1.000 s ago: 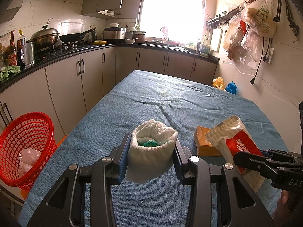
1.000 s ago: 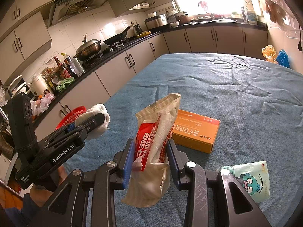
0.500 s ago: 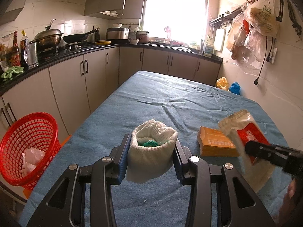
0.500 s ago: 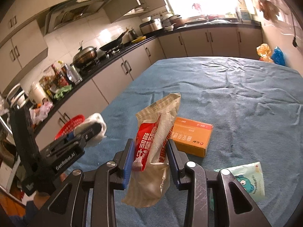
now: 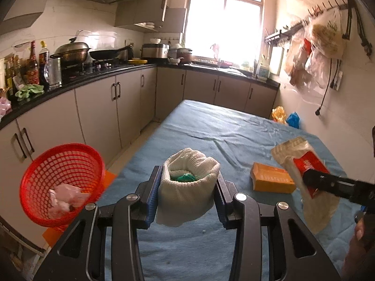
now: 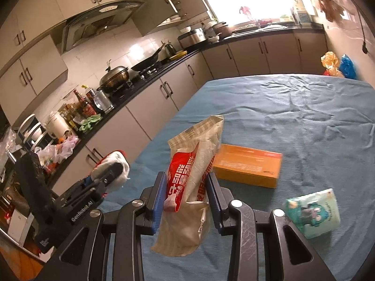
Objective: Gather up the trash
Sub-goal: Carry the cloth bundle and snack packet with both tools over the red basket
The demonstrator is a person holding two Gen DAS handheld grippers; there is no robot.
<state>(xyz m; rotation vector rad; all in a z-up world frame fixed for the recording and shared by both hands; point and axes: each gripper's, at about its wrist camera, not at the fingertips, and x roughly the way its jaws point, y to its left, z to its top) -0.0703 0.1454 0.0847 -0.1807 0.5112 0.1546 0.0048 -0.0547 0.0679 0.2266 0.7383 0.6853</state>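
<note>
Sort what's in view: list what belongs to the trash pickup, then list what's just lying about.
Trash job:
- white cloth bundle in the left gripper
- red-and-beige snack bag in the right gripper
- orange box on the table
- teal tissue pack on the table
- red basket, pink trash inside

Lying about:
- wok, frying pan
- sauce bottles
- hanging bags

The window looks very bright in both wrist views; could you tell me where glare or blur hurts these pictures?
Left wrist view: the window is blown out white, and the red plastic mesh basket is slightly motion-smeared. Right wrist view: the window is likewise washed out, and the orange cardboard box looks soft.
</note>
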